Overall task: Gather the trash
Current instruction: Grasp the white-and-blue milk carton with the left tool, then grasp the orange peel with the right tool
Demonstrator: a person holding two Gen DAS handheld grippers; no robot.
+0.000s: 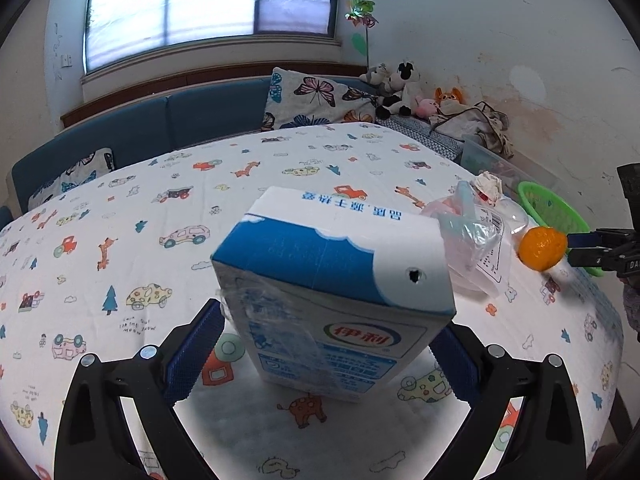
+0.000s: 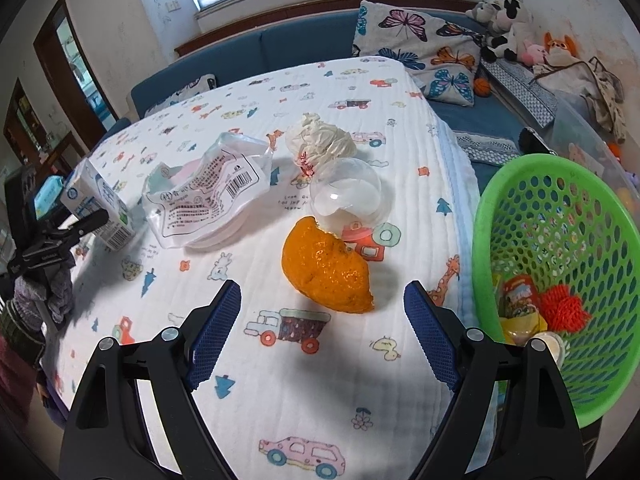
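Note:
A blue and white milk carton [image 1: 336, 292] stands on the patterned tablecloth between my left gripper's [image 1: 328, 344] open fingers; the pads are close to its sides, contact unclear. It also shows in the right wrist view [image 2: 100, 208]. An orange peel [image 2: 326, 266] lies just ahead of my open, empty right gripper [image 2: 322, 312]. Behind it lie a clear plastic dome [image 2: 344, 192], a crumpled tissue [image 2: 320, 144] and a clear labelled plastic bag [image 2: 208, 192]. A green basket [image 2: 560, 272] at the right table edge holds several pieces of trash.
The tablecloth [image 2: 280, 400] covers the whole table. A blue bench with butterfly cushions [image 2: 416, 48] and stuffed toys [image 2: 508, 24] runs behind. A clear storage bin [image 1: 492, 160] sits right of the table.

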